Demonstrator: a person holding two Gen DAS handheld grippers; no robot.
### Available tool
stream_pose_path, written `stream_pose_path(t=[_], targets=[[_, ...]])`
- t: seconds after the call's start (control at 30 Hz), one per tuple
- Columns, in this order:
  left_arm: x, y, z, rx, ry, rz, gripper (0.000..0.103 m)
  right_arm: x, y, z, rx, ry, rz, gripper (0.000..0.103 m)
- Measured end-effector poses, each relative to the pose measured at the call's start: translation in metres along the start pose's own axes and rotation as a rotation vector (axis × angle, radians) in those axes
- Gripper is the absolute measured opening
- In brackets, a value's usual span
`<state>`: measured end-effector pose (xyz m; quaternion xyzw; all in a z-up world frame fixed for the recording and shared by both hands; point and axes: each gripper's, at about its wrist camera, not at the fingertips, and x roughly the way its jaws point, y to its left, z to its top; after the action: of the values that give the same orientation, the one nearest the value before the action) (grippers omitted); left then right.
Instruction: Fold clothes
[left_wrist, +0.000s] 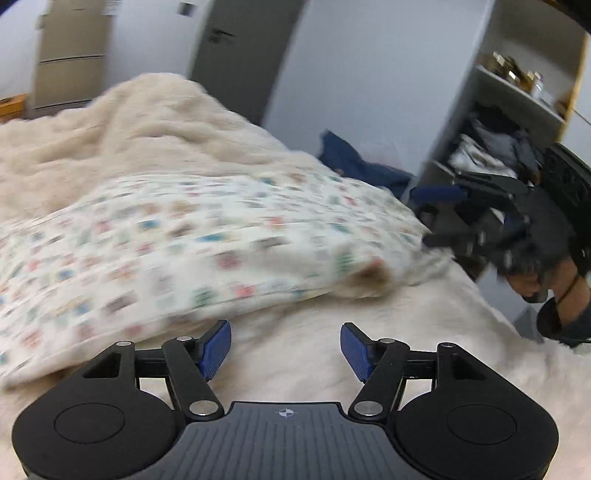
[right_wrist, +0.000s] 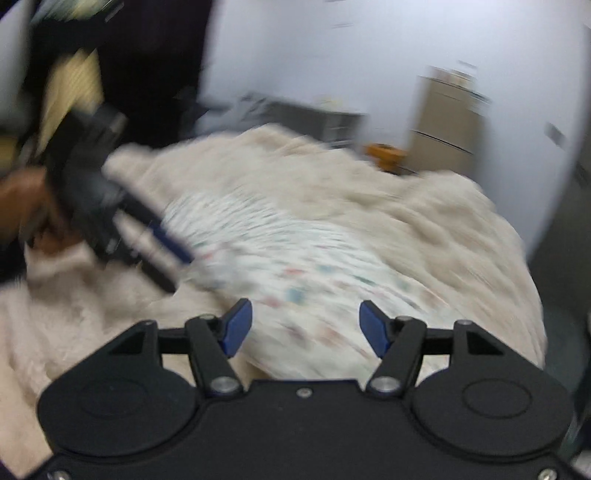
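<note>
A white garment with small coloured squares (left_wrist: 177, 251) lies folded over on a cream fluffy blanket (left_wrist: 110, 122). My left gripper (left_wrist: 285, 349) is open just in front of the garment's near edge, with only blanket between its blue pads (left_wrist: 216, 349). The right gripper (left_wrist: 465, 229) shows at the garment's right end in this view, held by a hand (left_wrist: 532, 284). In the blurred right wrist view my right gripper (right_wrist: 306, 325) is open over the patterned garment (right_wrist: 295, 266), nothing between its fingers. The left gripper (right_wrist: 162, 251) appears at the garment's left side there.
A shelf unit (left_wrist: 517, 110) with clothes and jars stands at the right, and a dark blue cloth (left_wrist: 354, 162) lies behind the bed. A grey door (left_wrist: 236, 48) and a beige cabinet (left_wrist: 70, 55) stand against the far wall. An orange object (right_wrist: 384, 153) sits beyond the blanket.
</note>
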<state>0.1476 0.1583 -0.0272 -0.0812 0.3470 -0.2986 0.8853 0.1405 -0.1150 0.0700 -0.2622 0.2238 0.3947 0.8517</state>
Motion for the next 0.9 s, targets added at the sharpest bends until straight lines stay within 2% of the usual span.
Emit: stream_pose_path(t=[0.03, 0.07, 0.1, 0.13, 0.17, 0.2, 0.27, 0.3, 0.4, 0.43, 0.47, 0.53, 0.6, 0.7, 0.73, 0.8, 0.83, 0.87, 0.9], targets=[[0.000, 0.004, -0.006, -0.015, -0.007, -0.023, 0.062, 0.015, 0.013, 0.008, -0.058, 0.032, 0.007, 0.061], [0.001, 0.003, -0.007, -0.011, -0.008, -0.024, 0.062, 0.031, 0.026, 0.016, -0.116, 0.071, 0.004, 0.053], [0.007, -0.001, -0.012, 0.004, -0.009, -0.022, 0.062, 0.044, 0.030, 0.023, -0.134, 0.104, -0.005, 0.025], [0.012, -0.006, -0.016, 0.022, -0.014, -0.017, 0.062, 0.053, 0.029, 0.029, -0.121, 0.133, -0.014, 0.010], [0.015, -0.013, -0.017, 0.047, -0.033, -0.003, 0.062, 0.062, 0.029, 0.036, -0.107, 0.161, -0.023, 0.006], [0.019, -0.018, -0.016, 0.067, -0.039, 0.001, 0.062, 0.066, 0.027, 0.040, -0.085, 0.171, -0.024, 0.005], [0.026, -0.032, -0.015, 0.130, -0.056, 0.019, 0.062, 0.057, 0.001, 0.053, 0.066, 0.118, 0.001, 0.004], [0.032, -0.042, -0.014, 0.182, -0.072, 0.050, 0.062, 0.051, -0.008, 0.055, 0.115, 0.099, 0.009, 0.001], [0.052, -0.071, -0.012, 0.329, -0.107, 0.143, 0.062, 0.032, -0.042, 0.056, 0.265, 0.058, 0.030, 0.001], [0.065, -0.085, -0.013, 0.414, -0.108, 0.191, 0.061, 0.030, -0.051, 0.058, 0.295, 0.056, 0.027, 0.001], [0.077, -0.097, -0.013, 0.490, -0.107, 0.233, 0.054, 0.032, -0.058, 0.059, 0.303, 0.055, 0.018, 0.001], [0.095, -0.111, -0.015, 0.591, -0.096, 0.297, 0.047, 0.028, -0.069, 0.056, 0.313, 0.049, 0.007, 0.000], [0.116, -0.126, -0.017, 0.703, -0.090, 0.371, 0.045, 0.026, -0.075, 0.053, 0.327, 0.044, 0.011, 0.000], [0.141, -0.138, -0.015, 0.801, -0.133, 0.478, 0.044, 0.023, -0.077, 0.050, 0.319, 0.043, 0.016, 0.001], [0.148, -0.141, -0.014, 0.826, -0.169, 0.531, 0.038, 0.022, -0.075, 0.051, 0.312, 0.045, 0.022, 0.001], [0.152, -0.142, -0.015, 0.840, -0.206, 0.561, 0.031, 0.023, -0.072, 0.050, 0.295, 0.049, 0.026, 0.002], [0.153, -0.143, -0.015, 0.847, -0.225, 0.575, 0.022, 0.023, -0.071, 0.050, 0.285, 0.051, 0.023, 0.003], [0.154, -0.144, -0.016, 0.854, -0.240, 0.585, 0.008, 0.022, -0.070, 0.050, 0.274, 0.051, 0.021, 0.009], [0.152, -0.145, -0.017, 0.867, -0.244, 0.575, 0.004, 0.018, -0.071, 0.049, 0.270, 0.046, 0.023, 0.016]])
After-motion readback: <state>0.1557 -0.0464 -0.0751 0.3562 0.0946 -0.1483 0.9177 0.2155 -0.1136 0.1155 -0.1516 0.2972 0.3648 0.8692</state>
